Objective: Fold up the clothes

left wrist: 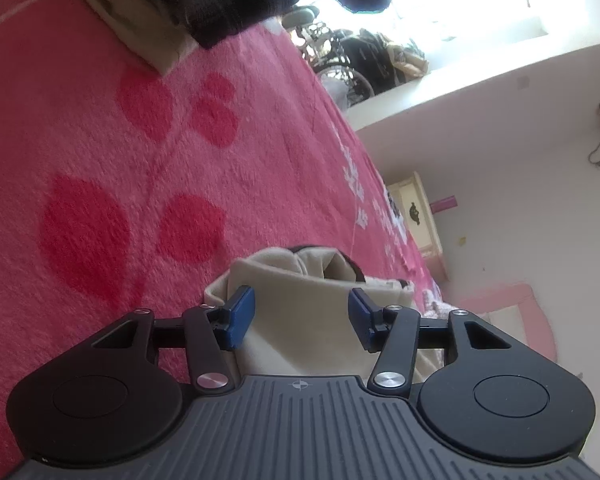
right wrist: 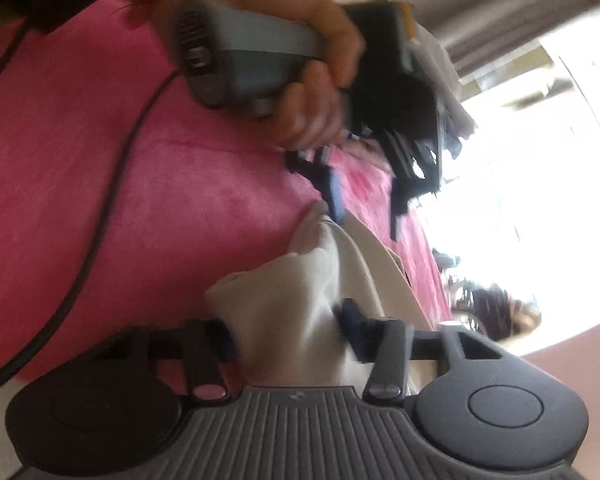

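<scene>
- Left wrist view shows the cream garment (left wrist: 300, 320) lying on the pink blanket (left wrist: 140, 140), directly ahead of the left gripper (left wrist: 300, 316) and running away from it toward a rolled, tube-like end at the far side.
- The left gripper's blue pads (left wrist: 242, 312) stand apart, one at each side of the cloth; fabric lies between them, but from here they do not appear to press it.
- Right wrist view is blurred, so this is a cautious reading: the right gripper (right wrist: 288, 336) has a bunched fold of the same cream garment (right wrist: 300, 300) between its fingers, and the cloth looks pinched there.
- From that view the garment's long axis runs from the right gripper, near, up to the left gripper (right wrist: 364, 196), far, which a hand (right wrist: 316, 92) holds by its grey handle; a black cable (right wrist: 112, 184) trails over the blanket on the left.
- So each gripper sits at one end of the piece, with the cloth stretched between them; the right one seems to have its end, the left one does not.
- A dark pile of other clothes (left wrist: 228, 4) lies at the far edge of the blanket, well apart from the work.
- Judged from this, the coming move depends on the left pads closing on their end.
</scene>
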Demonstrator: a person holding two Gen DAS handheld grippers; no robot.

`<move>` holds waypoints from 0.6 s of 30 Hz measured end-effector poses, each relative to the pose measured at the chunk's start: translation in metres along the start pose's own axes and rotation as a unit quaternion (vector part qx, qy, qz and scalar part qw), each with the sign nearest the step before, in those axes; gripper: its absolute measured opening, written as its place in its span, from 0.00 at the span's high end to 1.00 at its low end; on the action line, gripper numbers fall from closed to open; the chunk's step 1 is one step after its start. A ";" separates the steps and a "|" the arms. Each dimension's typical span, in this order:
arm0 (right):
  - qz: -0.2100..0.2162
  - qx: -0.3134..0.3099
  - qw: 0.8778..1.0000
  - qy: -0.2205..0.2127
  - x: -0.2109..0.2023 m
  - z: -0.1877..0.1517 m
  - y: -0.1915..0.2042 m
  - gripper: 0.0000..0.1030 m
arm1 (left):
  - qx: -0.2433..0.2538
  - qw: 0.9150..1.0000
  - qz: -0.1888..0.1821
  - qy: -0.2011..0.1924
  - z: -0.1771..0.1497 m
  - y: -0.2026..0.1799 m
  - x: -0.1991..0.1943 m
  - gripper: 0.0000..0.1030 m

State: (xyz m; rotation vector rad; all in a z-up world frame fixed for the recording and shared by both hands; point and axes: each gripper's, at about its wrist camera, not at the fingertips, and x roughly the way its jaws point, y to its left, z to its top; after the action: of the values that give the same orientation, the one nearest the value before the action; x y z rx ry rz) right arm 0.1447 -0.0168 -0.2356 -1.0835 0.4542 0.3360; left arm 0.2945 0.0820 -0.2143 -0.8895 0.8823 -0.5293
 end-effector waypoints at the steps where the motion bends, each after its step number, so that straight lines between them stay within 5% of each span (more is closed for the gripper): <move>1: -0.004 0.014 1.000 0.000 -0.001 0.001 -0.005 0.76 | 0.000 1.000 0.001 -0.009 0.002 0.000 -0.003 0.47; 9: 0.006 0.218 0.976 -0.005 -0.004 -0.001 -0.080 0.81 | -0.055 0.997 0.007 -0.057 0.016 0.020 -0.020 0.43; 16: 0.027 0.385 0.922 -0.024 -0.020 -0.028 -0.157 0.82 | -0.048 0.997 0.008 -0.060 0.015 0.018 -0.018 0.43; 18: 0.030 0.436 0.899 -0.032 -0.039 -0.050 -0.182 0.82 | -0.042 0.997 0.011 -0.057 0.015 0.017 -0.016 0.42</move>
State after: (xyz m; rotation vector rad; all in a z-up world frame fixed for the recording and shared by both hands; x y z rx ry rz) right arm 0.1880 -0.1424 -0.0961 -0.1788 0.5056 0.1821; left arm 0.2988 0.1089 -0.2164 -0.9764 0.8145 -0.4218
